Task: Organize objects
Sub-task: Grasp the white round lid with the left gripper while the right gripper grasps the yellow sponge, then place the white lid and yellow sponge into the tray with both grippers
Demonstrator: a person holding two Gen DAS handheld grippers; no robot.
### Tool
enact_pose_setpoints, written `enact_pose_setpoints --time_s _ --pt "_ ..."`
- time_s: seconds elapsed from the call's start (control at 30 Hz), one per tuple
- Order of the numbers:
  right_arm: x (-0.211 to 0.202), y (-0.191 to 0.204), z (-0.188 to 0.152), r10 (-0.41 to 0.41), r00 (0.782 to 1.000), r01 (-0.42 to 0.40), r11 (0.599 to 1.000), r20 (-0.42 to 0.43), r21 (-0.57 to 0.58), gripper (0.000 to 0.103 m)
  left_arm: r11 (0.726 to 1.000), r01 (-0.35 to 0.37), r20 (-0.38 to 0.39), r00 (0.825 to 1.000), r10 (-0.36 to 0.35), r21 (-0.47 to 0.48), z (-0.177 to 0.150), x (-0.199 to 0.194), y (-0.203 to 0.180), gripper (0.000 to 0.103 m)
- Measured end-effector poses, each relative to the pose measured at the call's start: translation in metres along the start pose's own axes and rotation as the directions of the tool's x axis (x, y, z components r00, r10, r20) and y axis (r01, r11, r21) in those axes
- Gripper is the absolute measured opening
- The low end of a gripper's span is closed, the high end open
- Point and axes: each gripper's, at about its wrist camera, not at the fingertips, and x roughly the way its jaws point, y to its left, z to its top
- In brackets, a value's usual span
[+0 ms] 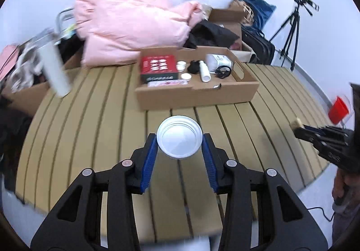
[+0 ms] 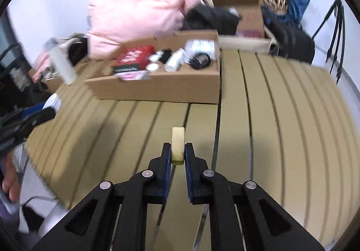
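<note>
Holding both loads clear of the desk (image 1: 94, 129), you have the left claw (image 1: 179, 140) clamped on a white lid (image 1: 179, 136) and the right claw (image 2: 177, 149) pinched on a cream block (image 2: 178, 145). Ahead of each lies the box (image 1: 198, 95). Keep both grips firm, carry level, and release only over bare box floor.
</note>
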Motion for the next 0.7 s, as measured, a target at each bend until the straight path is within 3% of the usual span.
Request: enact_pose_setpoints --time_s 0.13,0.23,0.37,0.5,0.7 --pt "-0.073 0.039 -0.035 -0.002 0.997 0.008 0.997 0.073 -0.081 0.013 0.998 -0.028 0.023 0.999 0.029 -0.055 -0.038 -0.067 0.006 0.036" --pt "-0.115 0.061 -0.064 0.052 0.992 -0.04 0.994 0.115 -0.099 0.013 0.998 -0.03 -0.016 0.999 0.029 -0.05 -0.071 -0.093 -0.007 0.036" --pt "-0.14 0.074 -0.101 0.096 0.985 -0.095 0.995 0.146 -0.019 0.013 1.0 -0.012 -0.01 1.0 0.012 -0.014 -0.108 -0.125 -0.025 0.036" --pt "-0.153 0.086 -0.125 0.099 0.983 -0.102 0.995 0.157 0.011 0.013 0.999 0.024 0.023 0.999 -0.024 0.022 -0.11 -0.145 -0.036 0.036" --pt "-0.167 0.092 -0.134 0.084 0.979 -0.087 0.996 0.186 0.012 0.013 0.999 0.03 0.059 0.998 -0.032 0.041 -0.113 -0.162 -0.037 0.036"
